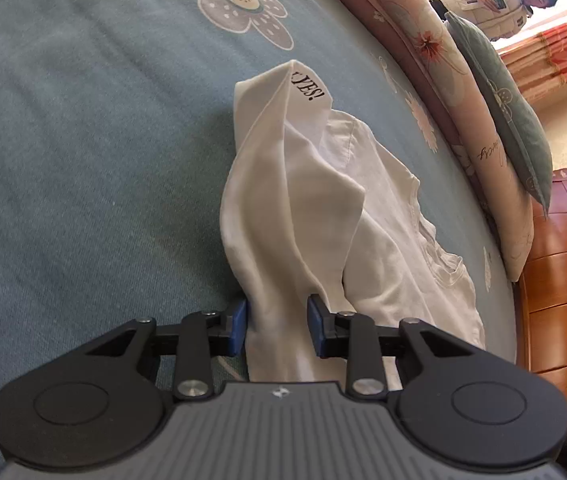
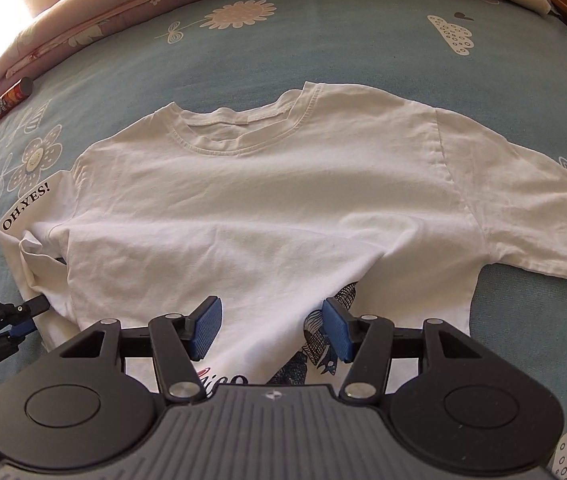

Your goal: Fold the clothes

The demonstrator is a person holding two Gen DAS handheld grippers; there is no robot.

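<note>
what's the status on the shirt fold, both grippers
Left gripper clamped on the white t-shirt at its side edge. Right gripper open over the shirt's middle, nothing gripped. Shirt lies face down on bedsheet, sleeves out. Nothing in the way.

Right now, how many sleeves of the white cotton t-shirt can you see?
2: the printed "OH, YES!" sleeve at the picture's left, pinched by the left gripper; the plain sleeve spread right.

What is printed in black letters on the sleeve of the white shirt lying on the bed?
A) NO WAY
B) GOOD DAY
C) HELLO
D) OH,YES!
D: the right wrist view shows the words OH,YES! in black on the sleeve of the white shirt, the sleeve at the left edge of that view, lying on the blue flowered bedsheet.
</note>
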